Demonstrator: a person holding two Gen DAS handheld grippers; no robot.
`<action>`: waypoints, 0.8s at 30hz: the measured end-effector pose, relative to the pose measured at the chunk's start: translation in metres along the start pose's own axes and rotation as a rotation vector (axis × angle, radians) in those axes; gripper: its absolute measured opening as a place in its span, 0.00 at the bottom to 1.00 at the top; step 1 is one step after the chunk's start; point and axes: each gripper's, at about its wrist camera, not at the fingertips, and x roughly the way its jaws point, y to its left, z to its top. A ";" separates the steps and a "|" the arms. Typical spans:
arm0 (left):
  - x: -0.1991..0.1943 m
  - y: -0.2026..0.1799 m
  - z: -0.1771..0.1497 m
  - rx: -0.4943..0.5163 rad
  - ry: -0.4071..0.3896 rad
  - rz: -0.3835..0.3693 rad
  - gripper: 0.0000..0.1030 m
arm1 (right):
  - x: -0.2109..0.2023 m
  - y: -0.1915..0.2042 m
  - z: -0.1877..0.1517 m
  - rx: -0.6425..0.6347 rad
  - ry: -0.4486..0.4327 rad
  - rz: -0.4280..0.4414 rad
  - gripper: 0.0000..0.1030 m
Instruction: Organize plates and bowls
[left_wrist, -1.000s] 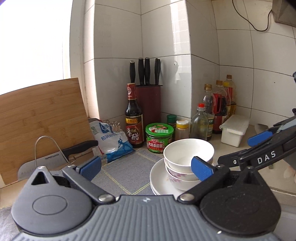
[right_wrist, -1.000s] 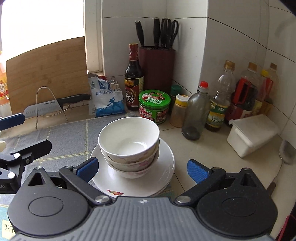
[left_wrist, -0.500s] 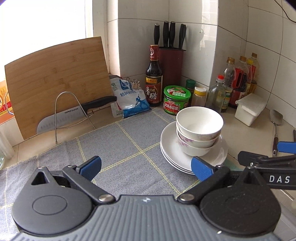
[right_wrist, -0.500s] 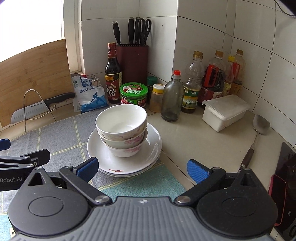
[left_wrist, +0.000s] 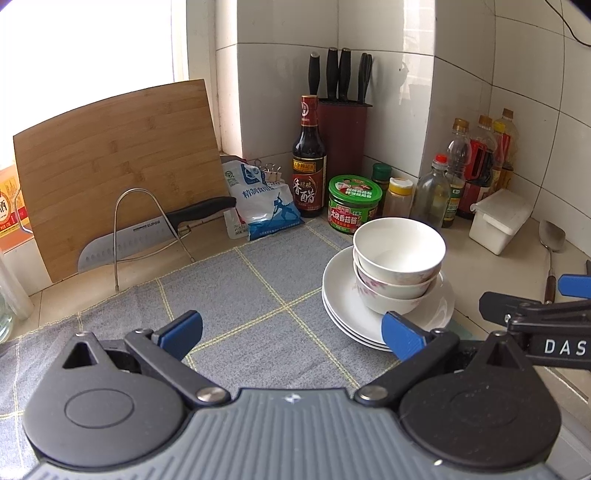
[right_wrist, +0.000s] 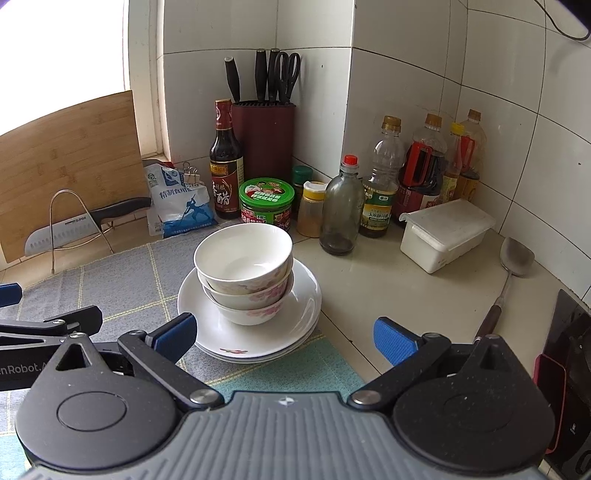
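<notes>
A stack of white bowls (left_wrist: 399, 266) with pink flowers sits on a stack of white plates (left_wrist: 343, 306) at the right edge of a grey checked mat (left_wrist: 236, 295). In the right wrist view the bowls (right_wrist: 243, 273) and plates (right_wrist: 299, 317) lie just ahead, centre-left. My left gripper (left_wrist: 291, 330) is open and empty, above the mat, left of and nearer than the stack. My right gripper (right_wrist: 284, 332) is open and empty, just in front of the plates.
Behind the stack stand a green jar (left_wrist: 354, 203), a dark vinegar bottle (left_wrist: 308, 158), a knife block (left_wrist: 343, 136) and several oil bottles (right_wrist: 421, 173). A white lidded box (right_wrist: 447, 232) and a metal spatula (right_wrist: 513, 266) lie right. A cutting board (left_wrist: 118, 162) and cleaver (left_wrist: 147, 232) stand left.
Both grippers have drawn back and up from the stack, so the bowls and plates look farther away. The stack has not moved. Both grippers stay open.
</notes>
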 end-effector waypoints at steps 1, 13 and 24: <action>0.000 0.000 0.000 0.001 -0.001 0.001 0.99 | 0.000 0.000 0.000 -0.002 0.001 0.000 1.00; -0.001 0.000 0.002 -0.002 -0.009 0.001 0.99 | -0.003 0.000 0.002 0.000 -0.013 0.001 1.00; -0.003 0.000 0.005 -0.005 -0.015 0.003 0.99 | -0.007 0.002 0.005 -0.005 -0.024 -0.004 1.00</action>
